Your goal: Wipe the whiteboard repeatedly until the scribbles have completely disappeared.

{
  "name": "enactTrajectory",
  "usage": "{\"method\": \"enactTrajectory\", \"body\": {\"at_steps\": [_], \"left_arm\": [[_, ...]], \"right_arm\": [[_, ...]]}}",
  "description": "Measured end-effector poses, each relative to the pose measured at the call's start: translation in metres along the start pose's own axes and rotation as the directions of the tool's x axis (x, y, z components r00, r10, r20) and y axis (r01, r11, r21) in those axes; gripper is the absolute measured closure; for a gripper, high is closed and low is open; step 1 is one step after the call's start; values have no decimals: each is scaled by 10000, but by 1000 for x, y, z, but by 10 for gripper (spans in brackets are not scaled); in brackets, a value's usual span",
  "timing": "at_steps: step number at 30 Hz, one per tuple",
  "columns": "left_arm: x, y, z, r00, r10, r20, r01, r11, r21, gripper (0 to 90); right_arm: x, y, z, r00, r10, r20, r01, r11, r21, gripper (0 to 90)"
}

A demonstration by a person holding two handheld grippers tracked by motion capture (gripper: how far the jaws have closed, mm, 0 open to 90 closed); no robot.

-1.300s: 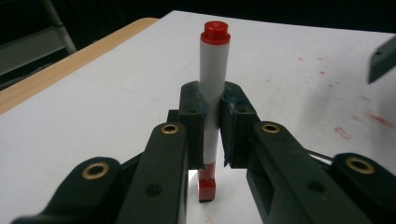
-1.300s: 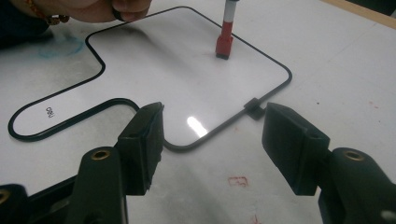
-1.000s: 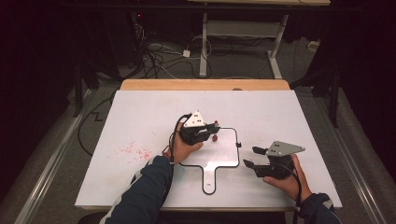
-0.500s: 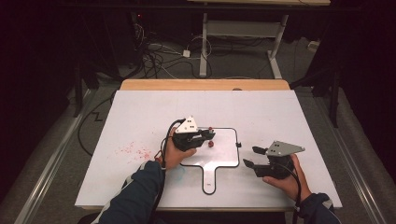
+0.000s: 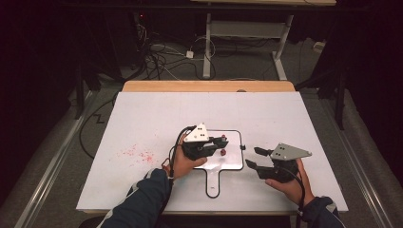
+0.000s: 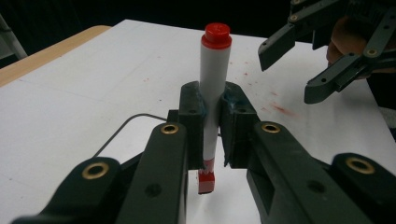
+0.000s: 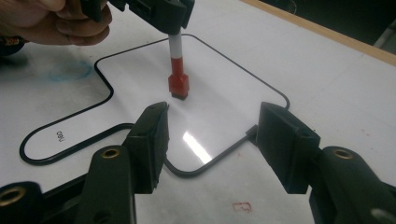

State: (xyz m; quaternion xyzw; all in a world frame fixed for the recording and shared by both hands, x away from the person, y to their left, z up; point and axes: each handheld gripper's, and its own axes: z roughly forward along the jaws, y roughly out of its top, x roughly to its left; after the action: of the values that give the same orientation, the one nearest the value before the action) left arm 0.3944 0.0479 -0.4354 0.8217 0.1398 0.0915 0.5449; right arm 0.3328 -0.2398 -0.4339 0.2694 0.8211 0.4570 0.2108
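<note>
My left gripper [image 5: 222, 141] [image 6: 212, 126] is shut on a white marker [image 6: 215, 84] with a red cap on top. The marker [image 7: 177, 70] stands upright over a small white board with a black rim and a handle [image 5: 230, 164] [image 7: 224, 84]. Its red square lower end [image 5: 222, 152] sits at the board's surface; I cannot tell if it touches. My right gripper [image 5: 252, 157] [image 7: 212, 135] is beside the board's right edge, open, and its jaws have just been closing with nothing held between them. It also appears in the left gripper view [image 6: 287, 72].
The board lies on a white table [image 5: 157, 118] with a wooden strip [image 5: 209, 86] along the far edge. Red speckles [image 5: 140, 154] stain the table to the left. A faint blue smudge [image 7: 70, 70] marks the board. Cables and a desk frame lie on the floor beyond.
My left gripper has carried the marker a little toward the person, over the board. The right hand has stayed where it was.
</note>
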Motion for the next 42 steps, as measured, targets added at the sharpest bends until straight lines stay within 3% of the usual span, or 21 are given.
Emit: {"method": "enactTrajectory", "body": {"at_steps": [13,19,26,34,39,42], "left_arm": [[-20,15,1,9997,-86,244,89,9999,-128,787],[-27,20,3,9996,-97,268,102,9998,-183,786],[-35,23,5,9988,22,498,-10,9997,-243,786],[-40,27,4,9969,-10,789,44,9991,-431,786],[-40,27,2,9968,-80,793,119,9987,-494,786],[-40,25,1,9971,-183,738,219,9986,-480,785]], "right_arm": [[18,11,9,9977,-373,-563,349,9985,-417,502],[23,14,12,9953,-191,-946,136,9982,-584,521],[26,17,16,9961,-172,-862,123,9983,-563,536],[23,20,15,9972,-61,-742,13,9979,-650,677],[24,22,17,9958,-288,-864,228,9973,-695,803],[26,22,18,9951,-429,-893,373,9973,-635,813]]}}
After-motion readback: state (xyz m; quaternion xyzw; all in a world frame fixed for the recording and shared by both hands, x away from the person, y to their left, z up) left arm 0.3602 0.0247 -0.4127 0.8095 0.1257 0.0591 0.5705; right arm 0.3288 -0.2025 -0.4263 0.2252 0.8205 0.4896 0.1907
